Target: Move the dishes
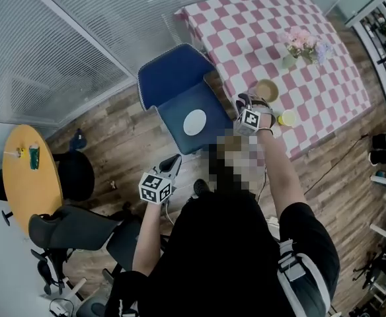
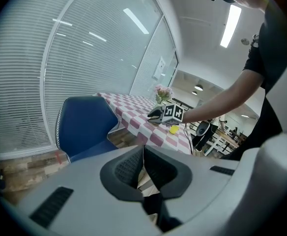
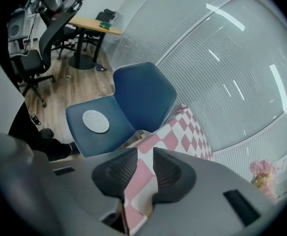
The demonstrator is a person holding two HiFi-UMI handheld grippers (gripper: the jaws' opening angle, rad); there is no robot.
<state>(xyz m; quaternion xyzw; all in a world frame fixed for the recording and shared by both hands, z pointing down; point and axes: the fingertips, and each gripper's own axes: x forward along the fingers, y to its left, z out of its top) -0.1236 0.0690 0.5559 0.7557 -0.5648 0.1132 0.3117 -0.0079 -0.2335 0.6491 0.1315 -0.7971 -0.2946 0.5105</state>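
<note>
A white plate (image 1: 194,121) lies on the seat of a blue chair (image 1: 173,78); the right gripper view shows the plate (image 3: 95,121) down to the left of the jaws. An olive bowl (image 1: 267,90) and a yellow cup (image 1: 287,117) stand near the front edge of the pink-checked table (image 1: 246,25). My right gripper (image 1: 250,100) hovers over that table edge just left of the bowl, open, with only the cloth (image 3: 183,132) showing through its gap (image 3: 144,155). My left gripper (image 1: 173,164) hangs over the floor in front of the chair, shut and empty (image 2: 142,154).
A vase of flowers (image 1: 302,45) stands further back on the table. A round yellow table (image 1: 28,170) and black office chairs (image 1: 74,230) are at the left. Shelving (image 1: 385,18) lines the right side. Window blinds (image 1: 80,32) run behind the chair.
</note>
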